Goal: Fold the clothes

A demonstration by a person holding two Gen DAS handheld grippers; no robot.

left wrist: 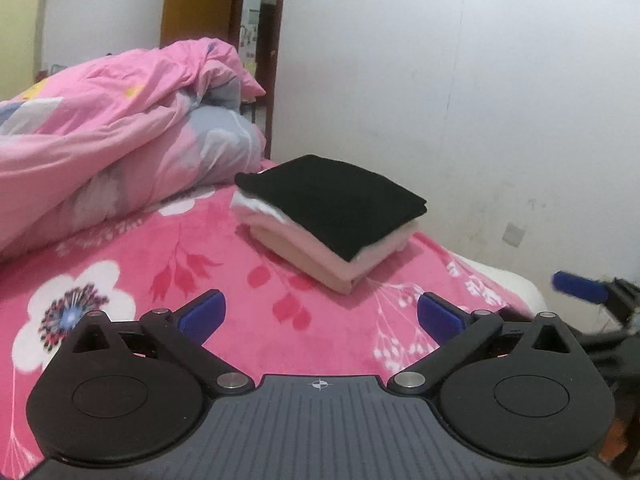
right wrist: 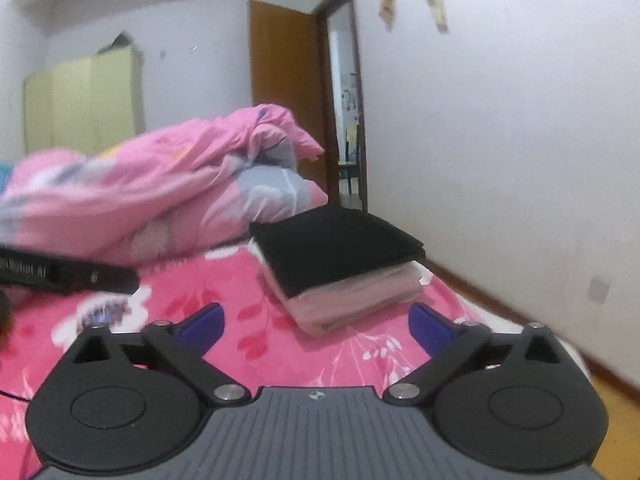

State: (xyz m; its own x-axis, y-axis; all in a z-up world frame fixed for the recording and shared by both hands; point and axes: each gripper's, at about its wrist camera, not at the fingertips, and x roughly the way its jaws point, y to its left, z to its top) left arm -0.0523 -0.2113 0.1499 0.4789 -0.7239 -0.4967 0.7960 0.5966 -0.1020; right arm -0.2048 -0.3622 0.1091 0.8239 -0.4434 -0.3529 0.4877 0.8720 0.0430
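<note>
Two folded garments sat stacked on the bed [left wrist: 120, 276]: a black one [left wrist: 336, 200] on top and a pale pink one [left wrist: 320, 254] beneath, with a sliver of white cloth showing at the stack's far left corner. The stack lay on the flowered pink bedspread, near the rumpled pink quilt [left wrist: 120, 120] and close to the bed's wall-side edge. Both pieces looked soft, light and limp, so the folds would likely slump or slide apart if lifted by one corner; the black layer seemed free to slip off the pink. Taking hold low at the thick folded edges, from opposite sides and under the whole stack, seemed the safest way to move it. The left tool [left wrist: 320, 316] stood wide open with nothing between its blue fingers, well short of the stack. The right tool [right wrist: 316, 328] was likewise spread wide and empty.
</note>
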